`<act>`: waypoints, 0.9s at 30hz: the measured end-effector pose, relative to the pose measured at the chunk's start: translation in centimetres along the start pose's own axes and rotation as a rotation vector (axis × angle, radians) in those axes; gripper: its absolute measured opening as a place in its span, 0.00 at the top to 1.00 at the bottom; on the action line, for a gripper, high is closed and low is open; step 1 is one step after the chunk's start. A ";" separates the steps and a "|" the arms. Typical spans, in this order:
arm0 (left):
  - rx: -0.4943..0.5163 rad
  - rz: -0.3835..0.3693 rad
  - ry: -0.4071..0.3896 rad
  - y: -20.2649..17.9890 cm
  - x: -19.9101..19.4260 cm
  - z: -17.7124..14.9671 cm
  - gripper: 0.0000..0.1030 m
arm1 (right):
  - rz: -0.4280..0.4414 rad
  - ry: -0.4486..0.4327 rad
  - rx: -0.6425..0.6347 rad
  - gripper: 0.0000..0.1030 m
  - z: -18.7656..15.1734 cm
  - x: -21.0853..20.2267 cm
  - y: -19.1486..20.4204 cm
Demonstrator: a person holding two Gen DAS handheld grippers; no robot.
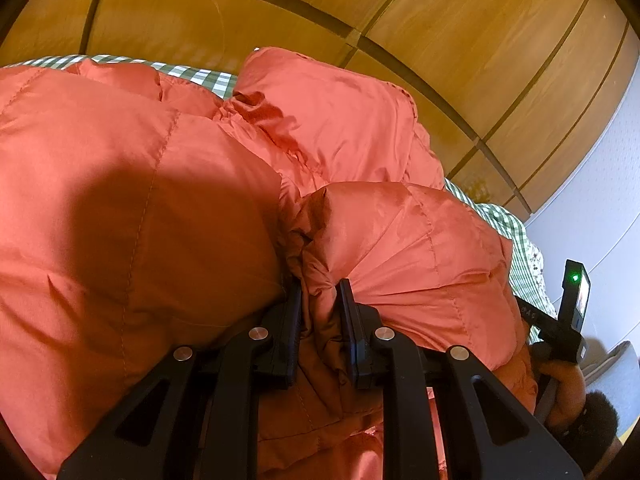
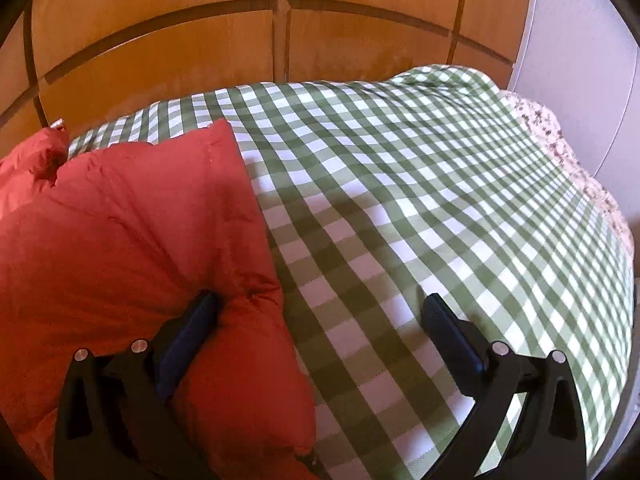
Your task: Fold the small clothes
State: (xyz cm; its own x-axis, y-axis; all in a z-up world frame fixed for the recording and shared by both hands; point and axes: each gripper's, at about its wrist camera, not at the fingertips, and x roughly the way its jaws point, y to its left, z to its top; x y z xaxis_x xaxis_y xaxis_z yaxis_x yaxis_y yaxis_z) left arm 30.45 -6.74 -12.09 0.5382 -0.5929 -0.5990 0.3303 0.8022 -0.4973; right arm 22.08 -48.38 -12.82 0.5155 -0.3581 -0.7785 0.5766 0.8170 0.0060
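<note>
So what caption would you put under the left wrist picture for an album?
Left gripper pinching a bunched fold of the puffy orange jacket spread on a green checked cloth.

**Colours and patterns**

Jacket (image 1: 160, 168): orange-red, quilted stitching, plain. Under it, cloth (image 2: 400, 200): green-and-white check. Beyond the cloth's far edge, sheet (image 2: 560, 144): white, small dark floral print. Behind the cloth, wardrobe (image 2: 160, 40): amber wood, dark-brown lines. Both grippers black.

checked cloth (image 2: 400, 200) open — jacket (image 2: 120, 220) blocks left
</note>
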 end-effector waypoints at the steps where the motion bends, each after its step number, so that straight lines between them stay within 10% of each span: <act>1: -0.002 -0.005 0.002 0.0 -0.1 0.0 0.82 | 0.012 0.003 0.008 0.02 0.0 0.0 -0.2; 4: -0.017 -0.011 0.019 0.0 -0.8 0.3 0.75 | 0.076 0.035 0.057 0.02 0.2 -0.3 -1.3; 9: 0.029 -0.016 0.017 -1.7 -5.0 -1.0 0.18 | 0.180 0.107 0.159 0.02 -0.7 -2.8 -4.2; 19: 0.018 0.031 -0.021 1.5 -15.1 -6.0 0.15 | 0.402 0.134 0.099 0.03 -6.3 -9.4 -7.9; 27: -0.020 0.137 -0.009 6.0 -21.5 -11.0 0.15 | 0.588 0.155 0.177 0.24 -11.4 -11.4 -12.9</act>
State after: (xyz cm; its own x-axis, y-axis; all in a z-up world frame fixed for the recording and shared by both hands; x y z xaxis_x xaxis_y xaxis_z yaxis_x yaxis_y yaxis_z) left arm 12.29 10.03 -9.11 0.5843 -0.4773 -0.6564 0.2382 0.8740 -0.4236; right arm 1.48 -49.67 -11.18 0.6877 0.2081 -0.6955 0.3283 0.7654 0.5536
